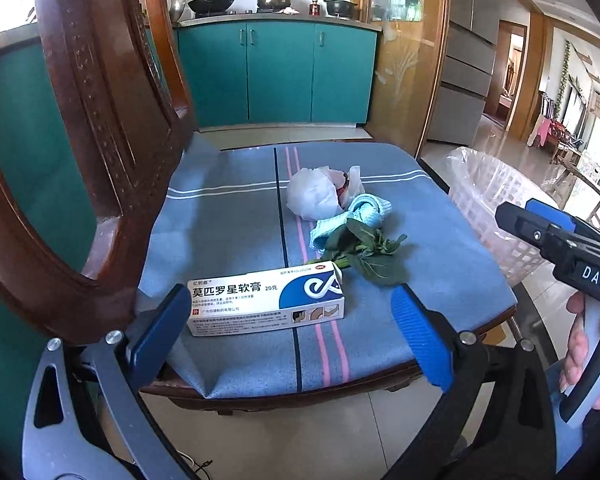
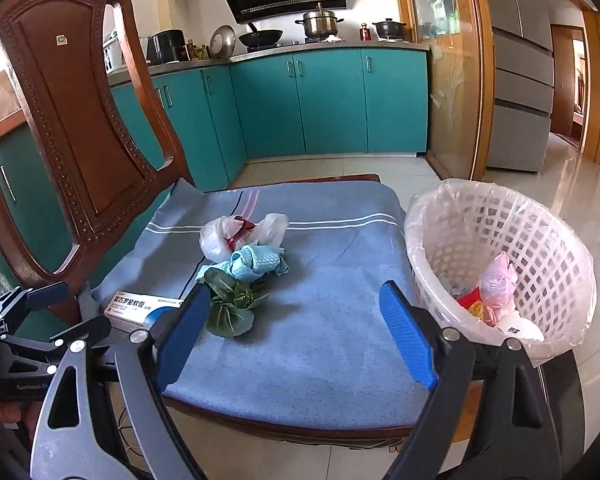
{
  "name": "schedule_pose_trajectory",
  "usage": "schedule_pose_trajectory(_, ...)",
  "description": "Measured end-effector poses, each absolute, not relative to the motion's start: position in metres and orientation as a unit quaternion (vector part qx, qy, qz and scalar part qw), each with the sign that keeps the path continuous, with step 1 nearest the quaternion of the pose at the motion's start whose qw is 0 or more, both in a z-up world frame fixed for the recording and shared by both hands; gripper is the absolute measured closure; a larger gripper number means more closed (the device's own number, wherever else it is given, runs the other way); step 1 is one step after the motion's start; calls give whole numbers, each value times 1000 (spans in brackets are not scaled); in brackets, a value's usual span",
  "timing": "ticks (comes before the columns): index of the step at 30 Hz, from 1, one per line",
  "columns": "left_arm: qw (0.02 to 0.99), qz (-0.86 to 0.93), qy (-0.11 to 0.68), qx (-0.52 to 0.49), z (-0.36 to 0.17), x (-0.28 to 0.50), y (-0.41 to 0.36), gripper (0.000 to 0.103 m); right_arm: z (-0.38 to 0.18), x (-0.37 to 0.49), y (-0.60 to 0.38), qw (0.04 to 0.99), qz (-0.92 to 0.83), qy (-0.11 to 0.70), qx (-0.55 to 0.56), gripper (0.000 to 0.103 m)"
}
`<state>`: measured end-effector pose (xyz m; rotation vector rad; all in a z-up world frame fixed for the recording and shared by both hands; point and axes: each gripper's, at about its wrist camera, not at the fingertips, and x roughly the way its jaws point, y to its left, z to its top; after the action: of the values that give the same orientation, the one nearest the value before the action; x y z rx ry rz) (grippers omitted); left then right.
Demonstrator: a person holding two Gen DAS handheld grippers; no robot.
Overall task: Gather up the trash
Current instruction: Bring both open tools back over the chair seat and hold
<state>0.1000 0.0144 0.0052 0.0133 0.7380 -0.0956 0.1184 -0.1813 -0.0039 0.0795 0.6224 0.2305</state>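
On the blue chair cushion (image 1: 228,240) lie a white and blue ointment box (image 1: 266,304), green leaves (image 1: 364,250), a crumpled light-blue cloth (image 1: 358,214) and a white plastic bag (image 1: 314,194). My left gripper (image 1: 292,328) is open just in front of the box, its blue pads to either side of it and not touching. My right gripper (image 2: 296,332) is open over the cushion's (image 2: 332,300) near edge with nothing between its fingers. The leaves (image 2: 232,304), the cloth (image 2: 256,262), the bag (image 2: 224,236) and the box (image 2: 140,310) lie left of it. The white lattice bin (image 2: 540,248) stands on the right.
The carved wooden chair back (image 1: 88,160) rises at the left, close to my left gripper. The bin (image 1: 488,204), lined with clear plastic, holds several wrappers and stands on the tiled floor beside the chair. Teal kitchen cabinets (image 2: 328,100) are behind.
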Motion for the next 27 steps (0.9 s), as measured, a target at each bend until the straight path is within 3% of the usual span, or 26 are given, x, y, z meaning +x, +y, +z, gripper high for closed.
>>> schedule_pose_trajectory(27,921,-46,388,16,-8,109,9,4,-6,119,-175,940,127,315,34,18)
